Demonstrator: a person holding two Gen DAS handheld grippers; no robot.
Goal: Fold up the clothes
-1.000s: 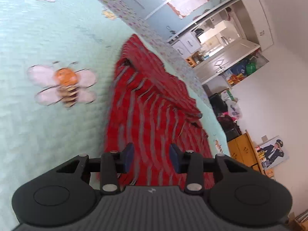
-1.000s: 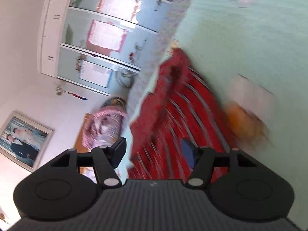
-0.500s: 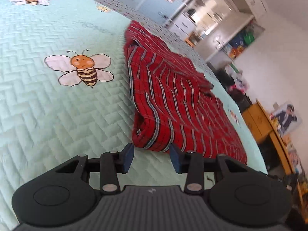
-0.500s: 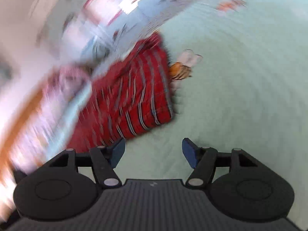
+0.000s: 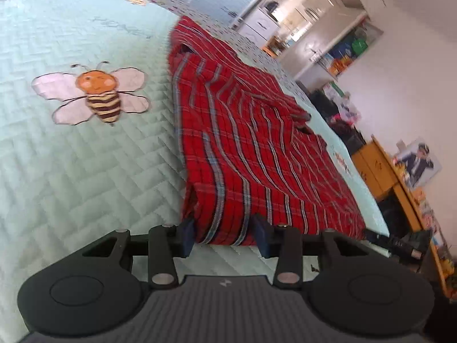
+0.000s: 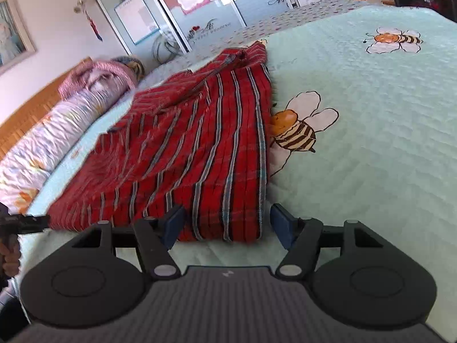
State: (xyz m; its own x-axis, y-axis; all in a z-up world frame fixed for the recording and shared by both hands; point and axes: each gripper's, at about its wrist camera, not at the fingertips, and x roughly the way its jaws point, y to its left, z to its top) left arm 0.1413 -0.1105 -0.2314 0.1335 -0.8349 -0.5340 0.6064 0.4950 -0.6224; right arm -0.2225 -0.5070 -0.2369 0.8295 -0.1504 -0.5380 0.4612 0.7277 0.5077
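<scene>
- Red plaid garment (image 5: pixel 251 154) lies on the bed, on a pale green quilt (image 5: pixel 85 171) printed with bees, and it already looks partly folded: the long side next to the bee print (image 5: pixel 94 97) is a thick doubled edge.
- From the right wrist view the same garment (image 6: pixel 185 154) has a sleeve or collar part bunched over its far end, and its right edge covers part of another bee (image 6: pixel 297 125).
- My reading is that at least one fold is done, and that the near hem has yet to be brought over toward the far end; how many folds remain I cannot tell.
- Left claw (image 5: pixel 224 235) is spread, its blue pads on either side of the near left corner of the hem; the cloth sits in the gap, but whether the pads touch it is hard to say, and they are not pinching it.
- Right claw (image 6: pixel 227 224) is spread wider and frames the near right corner of the hem; the right pad stands clear of the cloth edge, the left one overlaps it in the picture.
- Both claws point downward at the near hem, one at each corner, so the next move probably calls for closing on both corners together.
- At the left border of the right wrist view, the other claw's tip and part of a hand (image 6: pixel 10 254) show just beside the hem.
- A rolled pinkish bedding bundle (image 6: pixel 65 114) lies beyond the garment, well apart from both claws.
</scene>
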